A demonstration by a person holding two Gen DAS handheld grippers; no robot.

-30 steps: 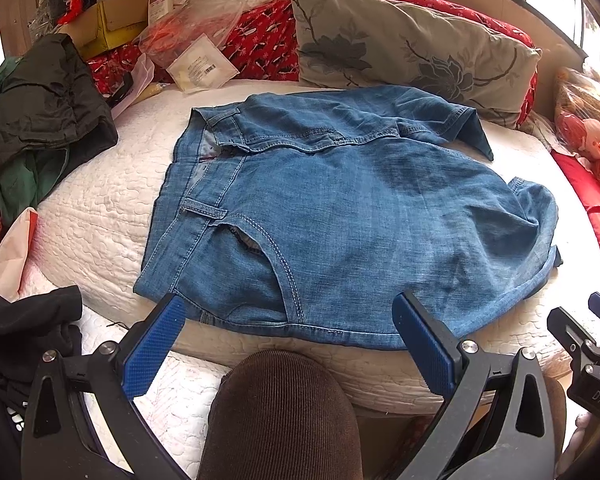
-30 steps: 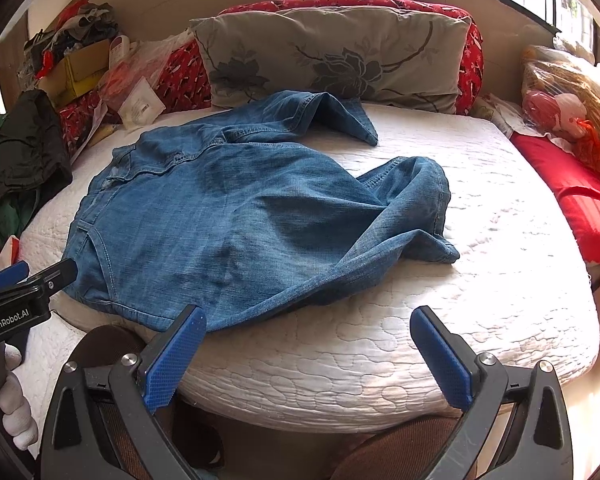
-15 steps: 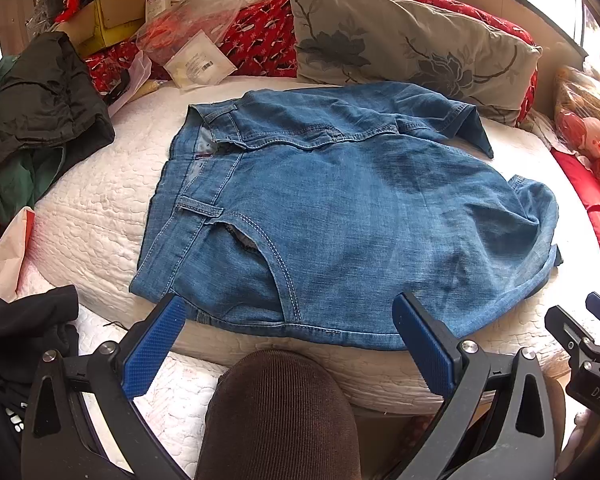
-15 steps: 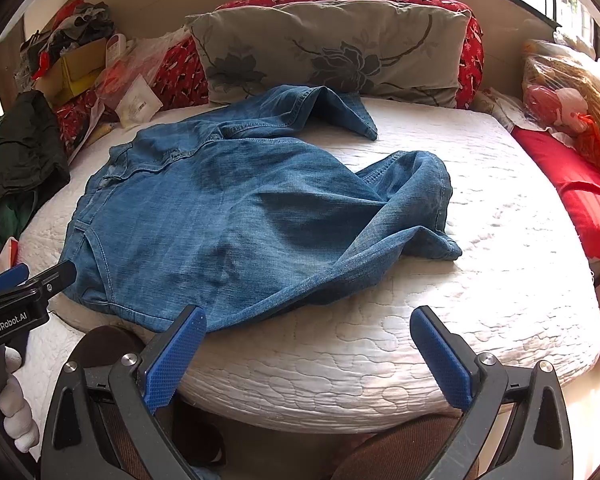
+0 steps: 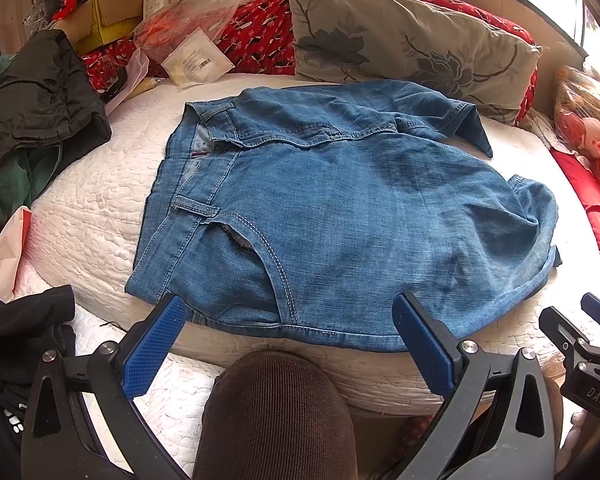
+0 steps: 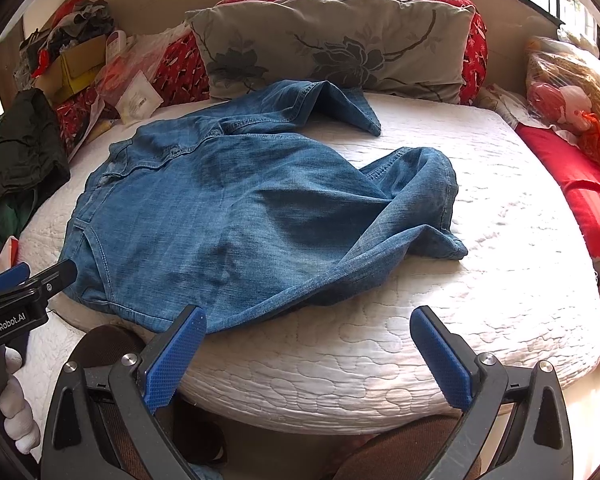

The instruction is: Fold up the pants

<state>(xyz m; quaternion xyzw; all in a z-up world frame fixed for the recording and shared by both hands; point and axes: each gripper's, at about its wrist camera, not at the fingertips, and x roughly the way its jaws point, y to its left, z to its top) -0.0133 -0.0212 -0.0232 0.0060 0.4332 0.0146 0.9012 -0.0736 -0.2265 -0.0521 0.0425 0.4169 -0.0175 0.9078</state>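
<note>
I have the jeans (image 5: 340,216) spread across the middle of the left wrist frame, lying on the white quilted mattress (image 6: 480,320), waistband toward the left, legs bunched toward the right. In the right wrist view one leg doubles back toward the grey floral pillow (image 6: 340,44) at top centre, while the other curls into a loose loop at centre right, so the pants are not yet flat enough for a clean fold.

My left gripper (image 5: 288,344) sits at the bottom of its frame with its jaws spread wide and empty, level with the near hem below the front pocket. I judge that is a ready stance for pinching that edge. My right gripper (image 6: 308,352) is likewise released and grasping nothing, hovering over bare mattress at lower centre, just clear of the denim's near edge, probably so it can reach the rumpled legs.

A brown-clad knee (image 5: 276,416) fills the bottom centre. Dark clothes (image 5: 40,92) lie piled at upper left, well apart from the jeans.
</note>
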